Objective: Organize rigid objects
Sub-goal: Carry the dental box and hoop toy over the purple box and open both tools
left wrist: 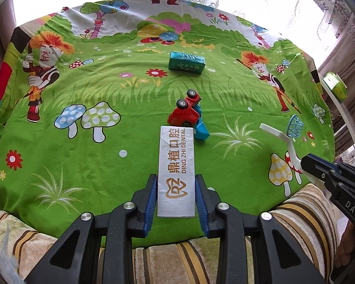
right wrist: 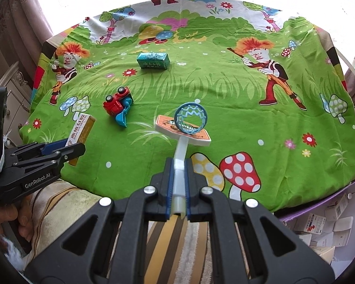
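Here the white box sits clamped in the left hand-held gripper.

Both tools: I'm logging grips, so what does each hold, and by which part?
Left tool clamps the white dental box across its near end. Right tool clamps the toy hoop by its white post.
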`<act>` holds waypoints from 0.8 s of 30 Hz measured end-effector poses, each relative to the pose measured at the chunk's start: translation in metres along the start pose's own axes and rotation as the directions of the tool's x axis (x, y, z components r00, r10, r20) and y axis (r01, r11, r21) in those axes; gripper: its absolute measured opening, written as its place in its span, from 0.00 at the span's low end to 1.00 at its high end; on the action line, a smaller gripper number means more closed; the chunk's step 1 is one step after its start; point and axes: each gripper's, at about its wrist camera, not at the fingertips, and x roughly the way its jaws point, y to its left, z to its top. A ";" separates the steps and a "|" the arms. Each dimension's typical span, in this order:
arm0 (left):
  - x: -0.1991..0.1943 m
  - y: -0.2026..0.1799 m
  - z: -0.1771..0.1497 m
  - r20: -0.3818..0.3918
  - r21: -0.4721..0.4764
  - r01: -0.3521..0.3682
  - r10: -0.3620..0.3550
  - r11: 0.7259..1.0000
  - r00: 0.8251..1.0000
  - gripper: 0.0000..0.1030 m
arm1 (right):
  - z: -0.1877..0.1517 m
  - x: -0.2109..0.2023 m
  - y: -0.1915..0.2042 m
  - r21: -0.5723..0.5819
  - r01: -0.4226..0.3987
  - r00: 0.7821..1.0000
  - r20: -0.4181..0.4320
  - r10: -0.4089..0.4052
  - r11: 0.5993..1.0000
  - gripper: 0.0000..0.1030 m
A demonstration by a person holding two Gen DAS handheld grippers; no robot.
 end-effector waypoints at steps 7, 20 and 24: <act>-0.019 -0.013 0.003 0.034 0.023 0.028 -0.029 0.999 0.999 0.31 | -0.005 -0.024 -0.009 0.020 0.012 0.999 0.045 -0.013 1.000 0.11; -0.041 -0.089 -0.004 0.024 0.146 0.135 -0.140 0.980 0.990 0.31 | -0.036 -0.080 -0.071 0.141 0.043 0.992 0.111 -0.059 0.989 0.11; -0.044 -0.119 -0.008 0.007 0.193 0.169 -0.174 0.966 0.985 0.31 | -0.050 -0.100 -0.102 0.198 0.080 0.986 0.127 -0.106 0.977 0.11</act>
